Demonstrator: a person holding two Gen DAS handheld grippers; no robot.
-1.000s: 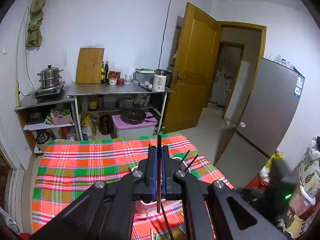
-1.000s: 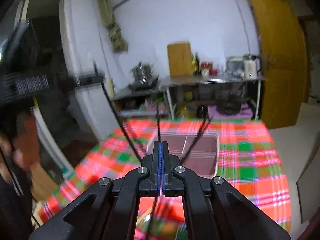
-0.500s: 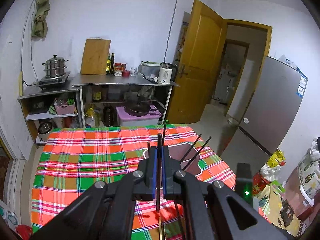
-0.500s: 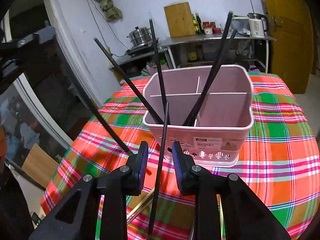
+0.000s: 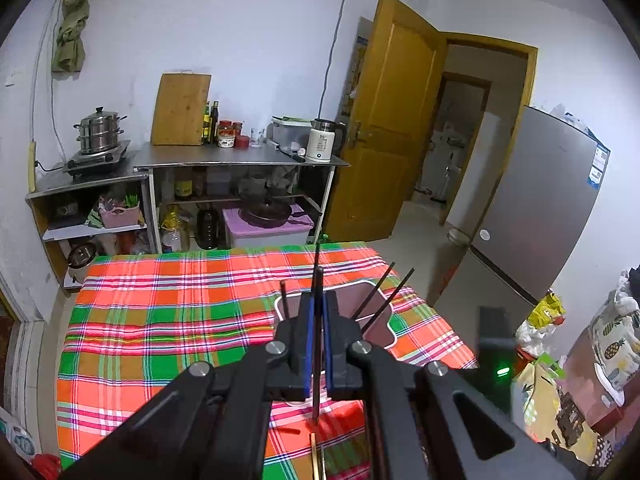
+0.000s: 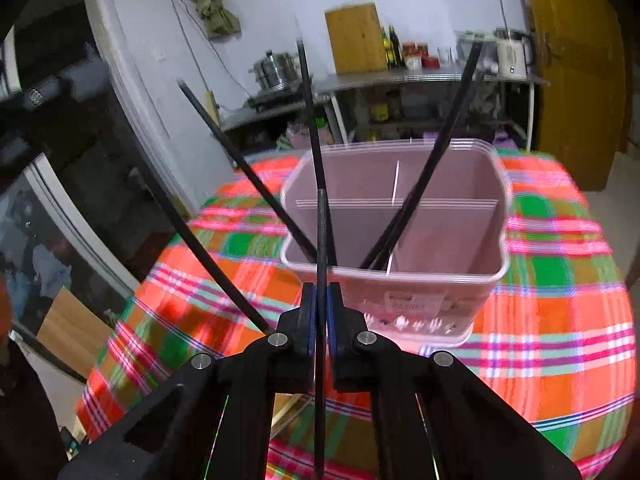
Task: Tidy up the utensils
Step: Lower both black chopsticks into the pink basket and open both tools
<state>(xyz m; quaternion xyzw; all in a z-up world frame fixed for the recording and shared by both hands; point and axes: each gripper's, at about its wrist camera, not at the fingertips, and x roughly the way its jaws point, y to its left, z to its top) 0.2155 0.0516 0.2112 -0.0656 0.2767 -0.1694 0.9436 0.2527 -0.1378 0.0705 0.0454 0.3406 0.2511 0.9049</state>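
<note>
While both grippers pinch a chopstick each, scene reads as follows:
left gripper [image 5: 316,320]: blue pads pressed onto a black chopstick [image 5: 317,344], stick upright between them, its lower end hanging above the cloth.
right gripper [image 6: 320,312]: jaws closed onto another black chopstick [image 6: 321,264], top end level with the caddy's inside.
pink caddy [image 6: 496,248]: stands on the plaid tablecloth [image 6: 560,312], divided into compartments; right gripper just in front of it, left gripper above and nearer the camera side.
sticks in caddy [image 6: 424,184]: several black ones lean out, crossing; exact compartment cannot tell.
loose utensil [image 5: 318,456]: gold-coloured handle lying on the cloth below the left gripper.
</note>
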